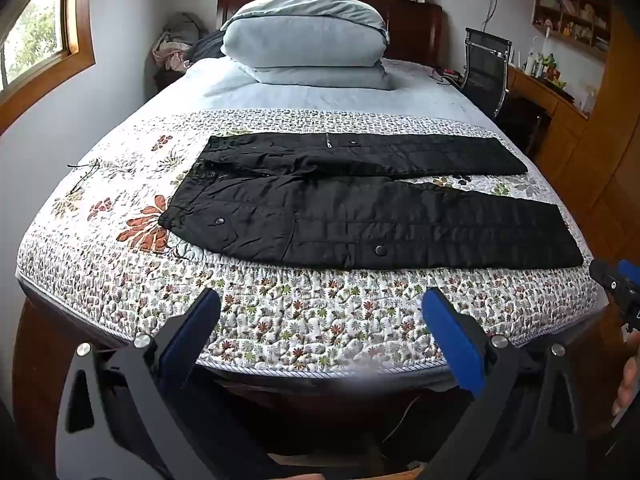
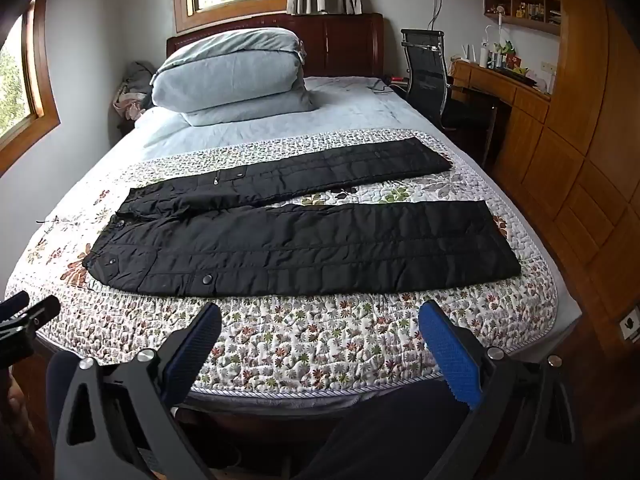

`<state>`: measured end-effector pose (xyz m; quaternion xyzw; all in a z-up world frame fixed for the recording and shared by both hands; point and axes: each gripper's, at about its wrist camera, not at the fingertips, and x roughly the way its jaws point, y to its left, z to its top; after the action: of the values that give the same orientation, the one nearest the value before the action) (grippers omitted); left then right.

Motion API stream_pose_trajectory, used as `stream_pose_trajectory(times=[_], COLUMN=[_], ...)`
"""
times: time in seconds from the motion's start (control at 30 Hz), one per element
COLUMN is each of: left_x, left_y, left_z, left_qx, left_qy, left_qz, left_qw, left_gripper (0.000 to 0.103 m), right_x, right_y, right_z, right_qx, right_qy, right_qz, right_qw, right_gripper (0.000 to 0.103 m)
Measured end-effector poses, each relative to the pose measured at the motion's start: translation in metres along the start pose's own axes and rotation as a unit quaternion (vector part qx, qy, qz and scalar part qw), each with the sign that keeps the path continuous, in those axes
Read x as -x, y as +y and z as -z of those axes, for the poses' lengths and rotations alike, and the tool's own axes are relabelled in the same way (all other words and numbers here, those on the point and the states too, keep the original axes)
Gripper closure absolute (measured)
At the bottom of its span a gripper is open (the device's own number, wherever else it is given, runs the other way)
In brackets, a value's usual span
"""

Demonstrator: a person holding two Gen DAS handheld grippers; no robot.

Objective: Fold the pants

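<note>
Black quilted pants (image 1: 360, 208) (image 2: 304, 240) lie flat on the floral quilt, waist to the left, both legs stretching right with a gap between them. My left gripper (image 1: 320, 304) hovers open over the bed's near edge, short of the pants, with nothing between its blue pads. My right gripper (image 2: 320, 316) is likewise open and empty, near the front edge below the nearer leg. The right gripper's tip (image 1: 616, 280) shows at the right edge of the left wrist view; the left gripper's tip (image 2: 28, 312) shows at the left edge of the right wrist view.
The bed (image 1: 120, 280) carries a folded pale blue duvet (image 1: 308, 36) and pillow by the dark headboard. A black office chair (image 2: 428, 72) and wooden desk (image 2: 504, 84) stand right of the bed, with wooden cabinets (image 2: 580, 160) along the right wall. Clothes pile at the far left corner.
</note>
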<state>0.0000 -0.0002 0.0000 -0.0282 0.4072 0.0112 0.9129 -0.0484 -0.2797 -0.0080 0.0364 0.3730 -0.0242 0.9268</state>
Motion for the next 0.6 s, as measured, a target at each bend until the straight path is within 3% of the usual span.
stream_pose_trajectory(times=[0.6], left_x=[-0.0009], left_y=[-0.0001], left_z=[0.0022], left_qx=[-0.005], left_qy=[-0.002], left_qz=[-0.004], left_qw=[1.0000], left_gripper=[0.003], right_x=[0.0002], right_y=[0.0007], right_z=[0.0020], right_qx=[0.000], right_qy=[-0.004], right_qz=[0.001], right_qw=[1.000], right_gripper=[0.003])
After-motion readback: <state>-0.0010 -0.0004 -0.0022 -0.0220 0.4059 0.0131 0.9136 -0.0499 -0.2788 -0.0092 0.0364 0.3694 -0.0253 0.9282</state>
